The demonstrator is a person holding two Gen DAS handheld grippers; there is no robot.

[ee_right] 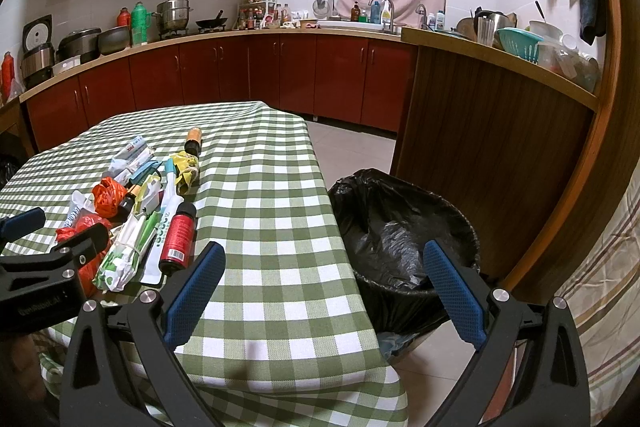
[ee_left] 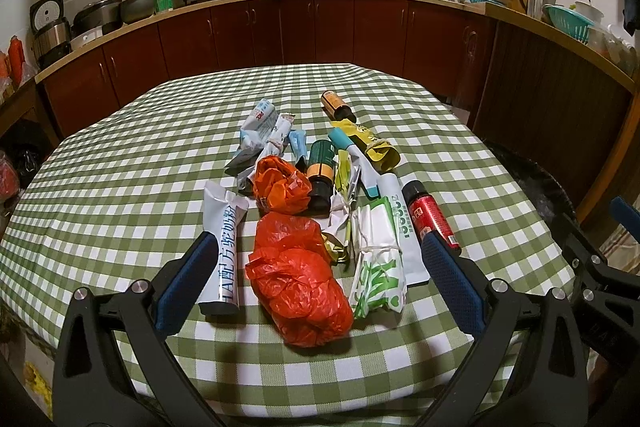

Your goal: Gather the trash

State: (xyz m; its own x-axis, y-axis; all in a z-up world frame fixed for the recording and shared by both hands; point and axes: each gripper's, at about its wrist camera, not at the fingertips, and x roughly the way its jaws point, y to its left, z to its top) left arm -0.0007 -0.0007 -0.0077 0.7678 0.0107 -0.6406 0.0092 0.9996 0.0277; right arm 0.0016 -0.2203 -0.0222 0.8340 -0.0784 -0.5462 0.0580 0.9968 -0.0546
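A heap of trash lies on the green checked table (ee_left: 120, 163): a crumpled red plastic bag (ee_left: 300, 283) nearest me, an orange bag (ee_left: 280, 185), a white tube with blue print (ee_left: 224, 247), a green-and-white wrapper bundle (ee_left: 378, 267), a red can (ee_left: 430, 219), a dark green bottle (ee_left: 321, 169) and a brown bottle (ee_left: 338, 103). My left gripper (ee_left: 320, 259) hovers open over the red bag, fingers on either side. My right gripper (ee_right: 324, 267) is open and empty above the table's right edge, beside a bin lined with a black bag (ee_right: 404, 227). The red can (ee_right: 178, 237) lies left of it.
Dark red cabinets (ee_right: 256, 75) and a cluttered counter run along the back wall. A wooden counter side (ee_right: 492, 147) stands right behind the bin. Tiled floor (ee_right: 348, 147) shows between table and cabinets. The left gripper's body (ee_right: 44, 267) sits at the right wrist view's left edge.
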